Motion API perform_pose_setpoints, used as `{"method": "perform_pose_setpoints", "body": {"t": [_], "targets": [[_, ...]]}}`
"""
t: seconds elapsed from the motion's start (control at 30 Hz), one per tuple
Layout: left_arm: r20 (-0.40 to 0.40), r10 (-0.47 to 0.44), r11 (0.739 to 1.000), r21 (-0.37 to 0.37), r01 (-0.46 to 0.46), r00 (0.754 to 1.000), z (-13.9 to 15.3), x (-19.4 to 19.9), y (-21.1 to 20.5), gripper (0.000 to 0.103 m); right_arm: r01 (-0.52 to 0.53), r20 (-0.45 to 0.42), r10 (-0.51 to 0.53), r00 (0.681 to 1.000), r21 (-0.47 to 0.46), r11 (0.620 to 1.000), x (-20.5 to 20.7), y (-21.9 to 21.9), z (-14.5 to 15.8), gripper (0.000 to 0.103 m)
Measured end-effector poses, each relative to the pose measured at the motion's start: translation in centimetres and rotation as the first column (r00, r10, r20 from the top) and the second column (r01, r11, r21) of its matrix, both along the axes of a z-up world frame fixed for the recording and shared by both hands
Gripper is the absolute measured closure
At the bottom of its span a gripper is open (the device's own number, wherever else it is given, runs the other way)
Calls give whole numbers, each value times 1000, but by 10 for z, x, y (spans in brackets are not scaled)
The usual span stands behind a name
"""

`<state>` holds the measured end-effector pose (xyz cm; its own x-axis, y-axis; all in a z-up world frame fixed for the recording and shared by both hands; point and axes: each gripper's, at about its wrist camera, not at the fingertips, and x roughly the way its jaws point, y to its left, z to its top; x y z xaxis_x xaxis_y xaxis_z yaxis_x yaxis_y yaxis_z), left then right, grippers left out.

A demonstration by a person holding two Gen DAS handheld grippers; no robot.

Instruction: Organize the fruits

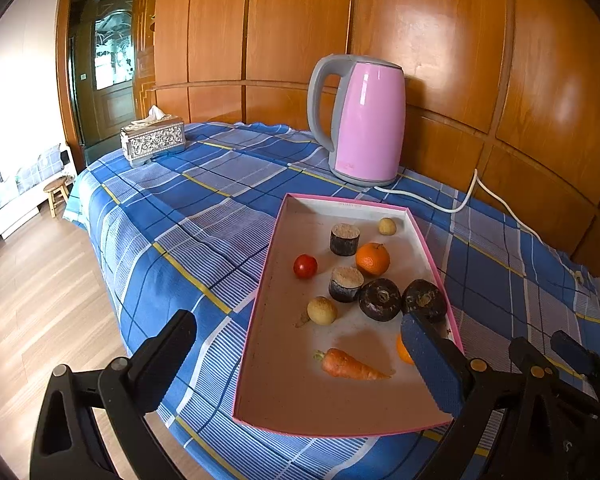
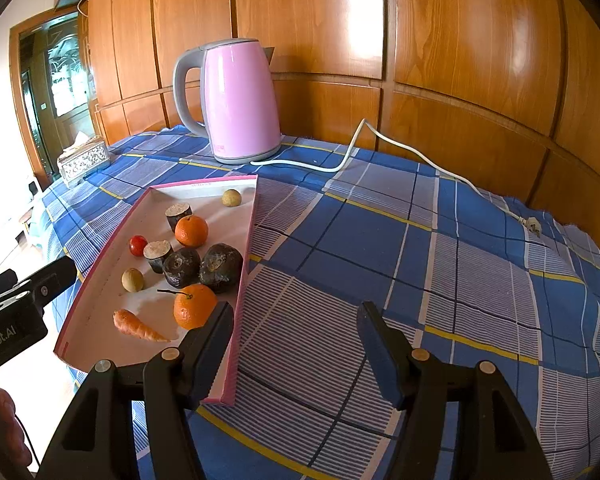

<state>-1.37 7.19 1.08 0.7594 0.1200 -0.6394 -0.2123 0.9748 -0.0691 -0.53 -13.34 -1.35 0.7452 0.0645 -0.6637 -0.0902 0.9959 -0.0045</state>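
A pink-rimmed tray [image 1: 260, 312] [image 2: 100, 296] lies on the blue checked cloth. It holds two oranges [image 1: 373, 259] [image 2: 194, 306], a carrot [image 1: 350, 365] [image 2: 138, 326], a red tomato [image 1: 305, 266], two tan round fruits [image 1: 322, 310], two dark round fruits [image 1: 380, 299] and two dark cut stubs [image 1: 345, 239]. My left gripper [image 1: 300, 352] is open and empty over the tray's near end; its right finger hides most of the near orange. My right gripper [image 2: 294, 336] is open and empty over the cloth, just right of the tray's near corner.
A pink electric kettle [image 1: 366, 120] [image 2: 240, 104] stands behind the tray, its white cord [image 2: 400, 148] trailing right across the cloth. A silver tissue box [image 1: 153, 140] sits at the far left corner. Wooden panelling backs the table; the floor drops off at left.
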Motion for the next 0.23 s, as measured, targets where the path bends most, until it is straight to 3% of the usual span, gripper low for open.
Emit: {"method": "perform_pose_setpoints", "body": {"t": [0.23], "targets": [[6,-25,1000,-2,25,1000,0,-1,-3,0,0,-3,0,1000,4,1000,0,0,1,38]]}}
